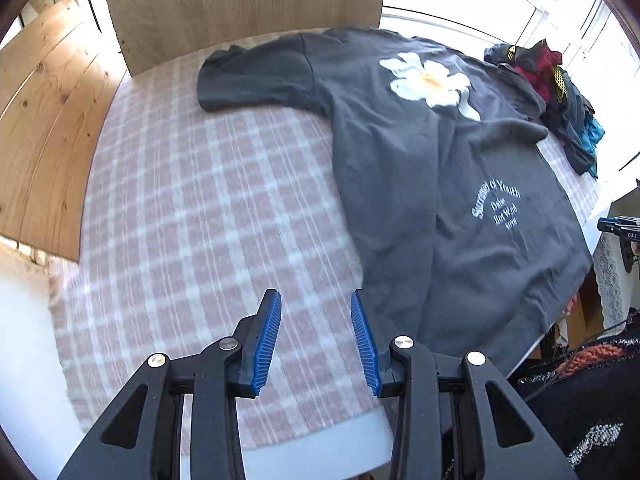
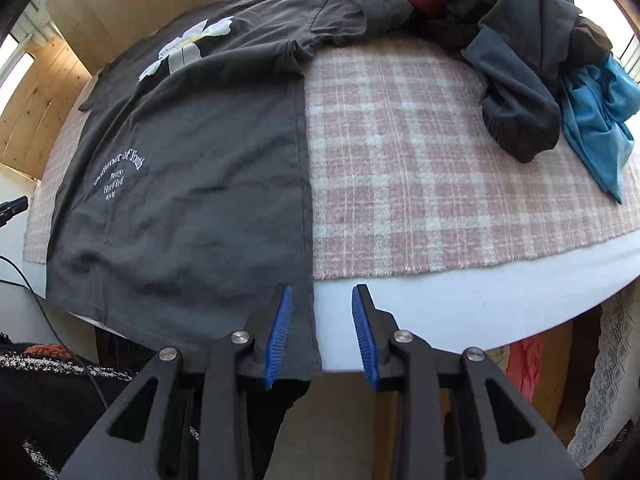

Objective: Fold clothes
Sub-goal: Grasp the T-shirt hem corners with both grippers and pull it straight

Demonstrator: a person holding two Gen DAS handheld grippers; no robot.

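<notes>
T-shirt (image 1: 440, 184) lying spread flat, print side up, across the plaid cloth (image 1: 192, 208) covering the worktop (image 2: 460, 304), hem hanging slightly over the near edge.

Left tool (image 1: 316, 340) hovering with blue pads (image 1: 267, 344) spread apart, pinching nothing, sitting just above the plaid cloth beside the shirt's left side edge near the hem. Right tool (image 2: 322, 336) likewise spread and empty, straddling the shirt's right side seam (image 2: 302, 184) at the hem corner, left pad over fabric, right pad over the bare white worktop rim.

Further out: left sleeve (image 1: 256, 76) stretching flat toward the wooden panel (image 1: 240, 4); right sleeve (image 2: 340, 16) bunching at the far end, touching a pile of other clothes (image 2: 540, 72), dark, red and blue, heaped at the far right corner.

Judging the step: lining up both tools on the hem corners, ready for gripping before a first fold.

Risks from here, as a guess only:
- Closing the right tool on just the top layer, or on the overhanging edge alone, leaving the fold lopsided.
- Left tool catching the plaid cloth along with the shirt, dragging the covering.
- Lifting unevenly, skewing the seams and wrinkling the daisy print (image 1: 432, 80).
- Right sleeve snagging the neighbouring pile and pulling a loose garment along.
</notes>
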